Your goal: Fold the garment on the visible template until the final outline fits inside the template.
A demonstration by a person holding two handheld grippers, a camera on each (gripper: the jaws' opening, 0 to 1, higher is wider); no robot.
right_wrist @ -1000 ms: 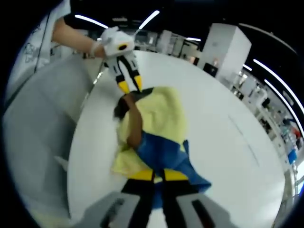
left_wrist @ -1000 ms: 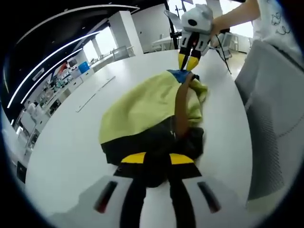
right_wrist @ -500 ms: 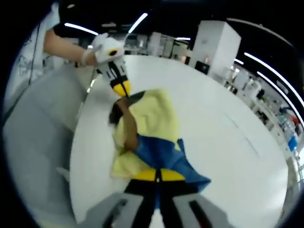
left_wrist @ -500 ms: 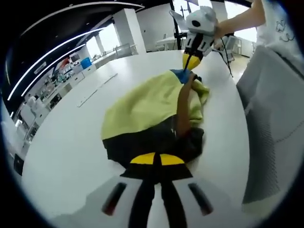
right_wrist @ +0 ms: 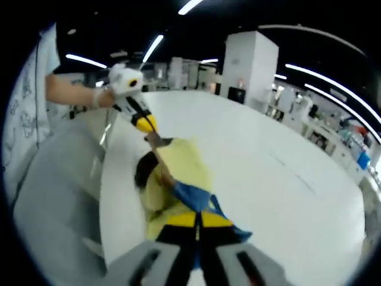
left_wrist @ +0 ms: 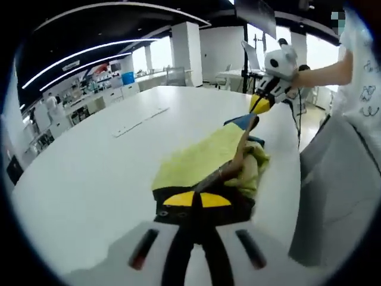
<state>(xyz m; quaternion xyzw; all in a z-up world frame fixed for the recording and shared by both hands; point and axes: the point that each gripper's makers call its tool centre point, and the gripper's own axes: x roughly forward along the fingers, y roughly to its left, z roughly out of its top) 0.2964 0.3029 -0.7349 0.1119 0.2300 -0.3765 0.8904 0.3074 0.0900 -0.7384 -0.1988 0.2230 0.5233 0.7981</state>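
Observation:
A yellow-green garment [left_wrist: 202, 158] with a black hem and a blue end lies stretched on the white table [left_wrist: 89, 179]. At the bottom of the left gripper view, my left gripper [left_wrist: 194, 200] is shut on the black hem [left_wrist: 178, 193]. At the far end, my right gripper [left_wrist: 260, 105] pinches the blue corner [left_wrist: 243, 122]. In the right gripper view, my right gripper [right_wrist: 196, 219] is shut on the blue end [right_wrist: 193, 195]. The yellow cloth [right_wrist: 178, 162] runs away to my left gripper [right_wrist: 144, 124]. A dark brown band [left_wrist: 237, 159] runs along the garment's edge.
A grey padded chair [left_wrist: 336, 179] stands close to the table edge beside the garment, also visible as the grey chair [right_wrist: 53, 196]. A person's arm [left_wrist: 330, 65] holds the far gripper. A thin marked strip [left_wrist: 140, 119] lies on the table farther in. Desks and pillars fill the background.
Both grippers' jaws closed on the garment's ends about half a second ago. Since then both hands have risen and pulled apart, drawing the garment longer and lifting its upper edge off the table.

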